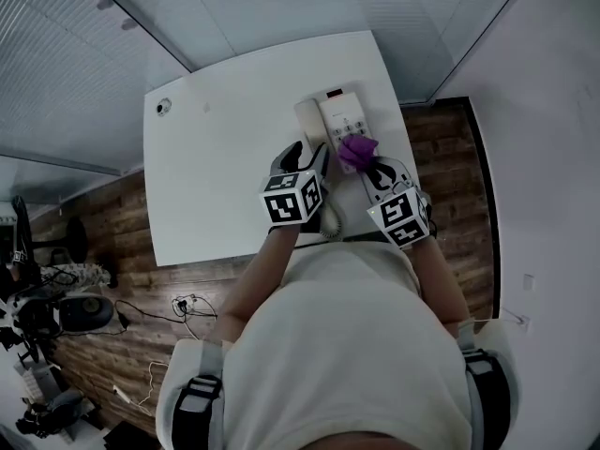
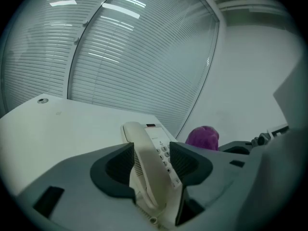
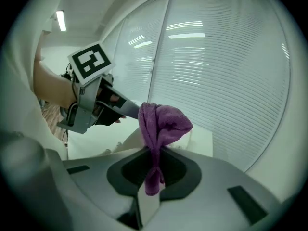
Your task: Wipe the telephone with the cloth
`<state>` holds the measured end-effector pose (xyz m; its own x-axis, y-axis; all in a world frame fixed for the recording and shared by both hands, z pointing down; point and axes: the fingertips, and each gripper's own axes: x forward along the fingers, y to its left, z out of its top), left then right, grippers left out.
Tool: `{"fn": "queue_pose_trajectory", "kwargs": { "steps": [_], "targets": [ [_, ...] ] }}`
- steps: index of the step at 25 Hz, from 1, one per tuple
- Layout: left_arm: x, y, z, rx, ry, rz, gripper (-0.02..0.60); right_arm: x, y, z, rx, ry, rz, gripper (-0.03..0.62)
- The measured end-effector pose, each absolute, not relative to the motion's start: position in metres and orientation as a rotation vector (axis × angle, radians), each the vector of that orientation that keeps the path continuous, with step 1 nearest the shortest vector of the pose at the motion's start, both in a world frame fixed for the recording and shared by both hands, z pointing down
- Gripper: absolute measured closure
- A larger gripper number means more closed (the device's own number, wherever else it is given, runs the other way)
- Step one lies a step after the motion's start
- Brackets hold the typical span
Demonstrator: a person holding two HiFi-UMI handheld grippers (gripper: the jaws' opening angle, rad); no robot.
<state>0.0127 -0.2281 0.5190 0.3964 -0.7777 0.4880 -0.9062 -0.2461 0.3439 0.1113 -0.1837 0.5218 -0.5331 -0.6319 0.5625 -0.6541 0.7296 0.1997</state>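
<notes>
A beige telephone point(image 1: 345, 118) sits at the far right of the white table point(image 1: 225, 167), its handset point(image 1: 307, 120) resting on the cradle's left side. My left gripper point(image 1: 309, 156) stands open around the handset point(image 2: 147, 162), which lies between the jaws with a gap on the keypad side. My right gripper point(image 1: 377, 169) is shut on a purple cloth point(image 1: 356, 150), which bunches above its jaws point(image 3: 161, 121), over the phone's near right part. The cloth point(image 2: 202, 137) also shows in the left gripper view, to the right of the phone. In the right gripper view the left gripper point(image 3: 96, 100) is seen at the left.
The phone's coiled cord point(image 1: 330, 218) hangs at the table's near edge between my grippers. A small round fitting point(image 1: 164, 107) sits at the table's far left corner. Glass walls with blinds stand behind the table. Cables point(image 1: 178, 306) lie on the wooden floor.
</notes>
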Motion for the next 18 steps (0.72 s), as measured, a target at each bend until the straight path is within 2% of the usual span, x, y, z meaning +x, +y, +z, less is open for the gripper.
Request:
{"fn": "queue_pose_trajectory", "kwargs": {
  "steps": [7,18],
  "targets": [
    [0.025,-0.247,0.534,2.034,-1.488,0.367,0.306,0.136,-0.201,0.516,1.168,-2.311,0.17,0.548],
    [0.026,-0.273,0.556,1.879,-1.683,0.447,0.285,0.131,-0.205,0.516,1.142,-2.338,0.165,0.548]
  ]
}}
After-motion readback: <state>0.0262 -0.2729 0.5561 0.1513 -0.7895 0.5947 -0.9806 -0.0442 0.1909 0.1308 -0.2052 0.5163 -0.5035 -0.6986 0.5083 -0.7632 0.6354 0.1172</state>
